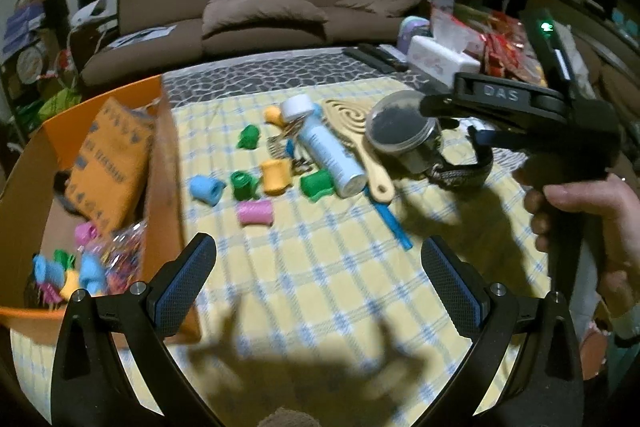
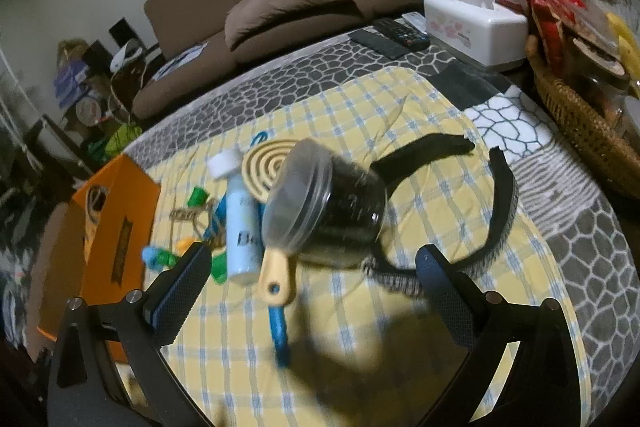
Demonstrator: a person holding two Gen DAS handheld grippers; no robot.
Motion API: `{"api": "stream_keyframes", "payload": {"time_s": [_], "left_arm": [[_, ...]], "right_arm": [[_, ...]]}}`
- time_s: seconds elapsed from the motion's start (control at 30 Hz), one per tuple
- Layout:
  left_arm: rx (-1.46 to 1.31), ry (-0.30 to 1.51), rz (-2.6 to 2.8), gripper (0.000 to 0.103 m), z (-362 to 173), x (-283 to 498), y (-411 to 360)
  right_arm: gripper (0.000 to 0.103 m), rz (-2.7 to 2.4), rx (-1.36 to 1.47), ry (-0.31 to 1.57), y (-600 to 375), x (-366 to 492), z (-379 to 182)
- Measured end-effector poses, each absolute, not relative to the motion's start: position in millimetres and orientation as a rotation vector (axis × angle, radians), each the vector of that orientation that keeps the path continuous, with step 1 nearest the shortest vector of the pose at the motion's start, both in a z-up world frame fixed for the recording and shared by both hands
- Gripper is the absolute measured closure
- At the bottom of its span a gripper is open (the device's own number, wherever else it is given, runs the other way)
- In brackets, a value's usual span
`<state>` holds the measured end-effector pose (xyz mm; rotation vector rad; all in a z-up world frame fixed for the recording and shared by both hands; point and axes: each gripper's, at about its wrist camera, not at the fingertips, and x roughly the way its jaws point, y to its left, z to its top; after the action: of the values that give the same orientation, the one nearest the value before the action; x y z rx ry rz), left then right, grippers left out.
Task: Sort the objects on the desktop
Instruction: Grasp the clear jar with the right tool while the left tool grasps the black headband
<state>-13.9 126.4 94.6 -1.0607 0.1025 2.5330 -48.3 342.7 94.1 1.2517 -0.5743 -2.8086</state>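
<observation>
Right gripper (image 1: 486, 115) only in left-wrist view.

Your box (image 1: 100, 99) runs off the left edge of the left wrist view, and the small bits in its near corner blur into one bright heap. Right of the box, the bottle (image 2: 240, 227) shows only smeared letters, its label unreadable. The jar (image 2: 324, 211) beside it hides part of the comb (image 2: 264, 163) and part of the black band (image 2: 500, 211). Your hand (image 1: 580, 223) is cut by the right edge
</observation>
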Motion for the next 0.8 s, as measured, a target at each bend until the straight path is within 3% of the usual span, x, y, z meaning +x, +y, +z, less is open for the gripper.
{"api": "stream_keyframes", "payload": {"time_s": [0.5,0.6,0.67,0.8], "left_arm": [[-1.03,0.184,2.458,0.0,77,-56,178],[-1.038,0.183,2.452,0.0,73,-60,183],[-1.048,0.178,2.449,0.0,71,-63,186],[-1.079,0.141,2.436,0.0,67,-68,186]], "right_arm": [[0.001,-2.646,1.297,-0.897,377,-98,62],[0.009,-2.605,1.314,-0.928,377,-102,56],[0.031,-2.578,1.333,-0.928,376,-103,53],[0.032,-2.558,1.334,-0.931,376,-101,53]]}}
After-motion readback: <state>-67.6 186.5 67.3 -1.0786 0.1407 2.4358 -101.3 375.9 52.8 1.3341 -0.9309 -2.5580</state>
